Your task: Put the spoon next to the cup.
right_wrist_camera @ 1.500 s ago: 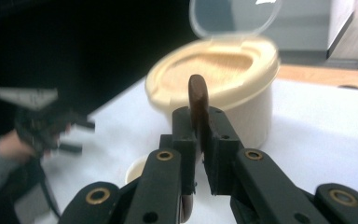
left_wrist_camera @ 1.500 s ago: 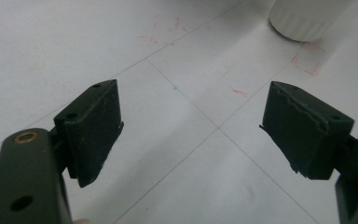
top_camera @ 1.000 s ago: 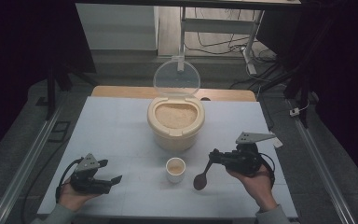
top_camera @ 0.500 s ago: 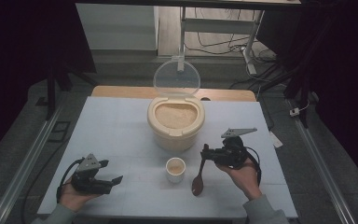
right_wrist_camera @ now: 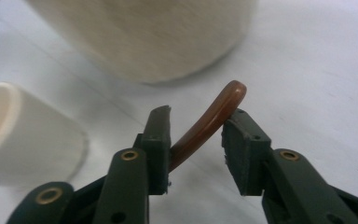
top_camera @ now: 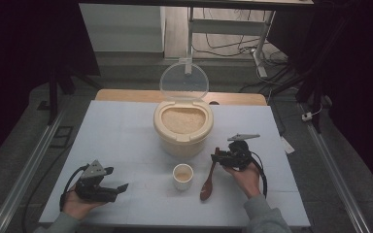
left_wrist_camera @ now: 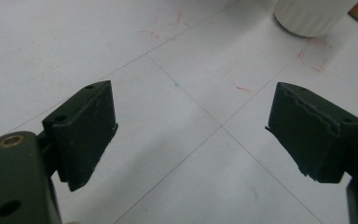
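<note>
The right gripper [top_camera: 219,157] has just been opening its jaws; the brown spoon [top_camera: 207,183] lies on the table [top_camera: 126,126] near its front edge, its handle between the parted pads, seemingly released. The small cup [top_camera: 183,175] stands just beside it. The left gripper [top_camera: 119,188] rests released, empty, near the front left corner.
</note>
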`<state>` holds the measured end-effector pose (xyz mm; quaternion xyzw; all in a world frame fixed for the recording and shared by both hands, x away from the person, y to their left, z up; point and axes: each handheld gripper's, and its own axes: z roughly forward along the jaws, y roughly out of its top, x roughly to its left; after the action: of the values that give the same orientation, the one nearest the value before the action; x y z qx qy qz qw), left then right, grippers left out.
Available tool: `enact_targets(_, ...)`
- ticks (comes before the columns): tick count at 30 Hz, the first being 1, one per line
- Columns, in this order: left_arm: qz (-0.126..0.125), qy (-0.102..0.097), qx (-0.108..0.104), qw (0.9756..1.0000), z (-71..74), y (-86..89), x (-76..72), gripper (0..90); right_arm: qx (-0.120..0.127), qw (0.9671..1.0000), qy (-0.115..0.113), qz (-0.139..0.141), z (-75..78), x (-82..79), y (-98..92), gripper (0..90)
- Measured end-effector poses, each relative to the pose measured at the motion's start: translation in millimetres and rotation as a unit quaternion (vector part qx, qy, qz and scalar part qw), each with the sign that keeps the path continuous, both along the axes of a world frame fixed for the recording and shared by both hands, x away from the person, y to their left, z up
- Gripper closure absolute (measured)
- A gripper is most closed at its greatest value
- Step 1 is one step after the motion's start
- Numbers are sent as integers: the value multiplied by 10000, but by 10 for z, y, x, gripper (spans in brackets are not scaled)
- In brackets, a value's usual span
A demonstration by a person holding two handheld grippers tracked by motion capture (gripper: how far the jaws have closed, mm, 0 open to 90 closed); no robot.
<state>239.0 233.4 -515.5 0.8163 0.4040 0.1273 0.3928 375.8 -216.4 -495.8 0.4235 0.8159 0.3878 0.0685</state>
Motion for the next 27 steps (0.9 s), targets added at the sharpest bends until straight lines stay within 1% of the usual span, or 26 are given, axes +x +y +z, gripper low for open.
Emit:
enact_targets(1,2,4,7,10000,-2,-1,1,150,-9,10000,6,-44,-28,8,-1,602)
enact_targets(3,4,9,10,10000,-5,-3,3,150,-121,9998,-5,-158,-71,17,-1,585)
enact_targets(6,-8,11,22,10000,-7,-10,2,151,-180,9992,19,-361,-118,16,11,569)
enact_targets(8,-12,13,25,10000,-8,-11,2,151,-305,9985,15,-457,-141,14,25,544)
enact_targets(10,-14,11,29,10000,-11,-11,1,151,-412,9976,-87,-545,-155,11,34,527)
enact_targets(13,-8,20,35,10000,-16,-8,3,150,-367,9972,-92,-643,-152,3,16,457)
enact_targets(15,-2,7,30,10000,-14,-4,-1,150,-252,9965,-333,-724,-120,-33,-30,447)
enact_targets(16,6,-7,30,10000,-14,-2,-3,150,-109,9967,-431,-684,-87,-71,-67,447)
enact_targets(18,27,-20,24,10000,-13,4,-1,150,77,9964,-723,-436,-10,-179,-154,444)
enact_targets(19,34,-32,21,10000,-11,6,-2,149,159,9957,-864,-286,30,-239,-197,442)
enact_targets(21,54,-59,16,10000,-4,7,-6,149,302,9939,-1060,-6,95,-357,-280,434)
enact_targets(23,73,-101,0,9999,5,6,-11,146,329,9913,-1265,169,133,-474,-357,432)
enact_targets(26,90,-156,-11,9998,14,-3,-14,138,235,9872,-1516,430,160,-622,-454,428)
enact_targets(27,79,-187,-16,9998,16,-5,-17,136,269,9859,-1576,503,162,-668,-483,427)
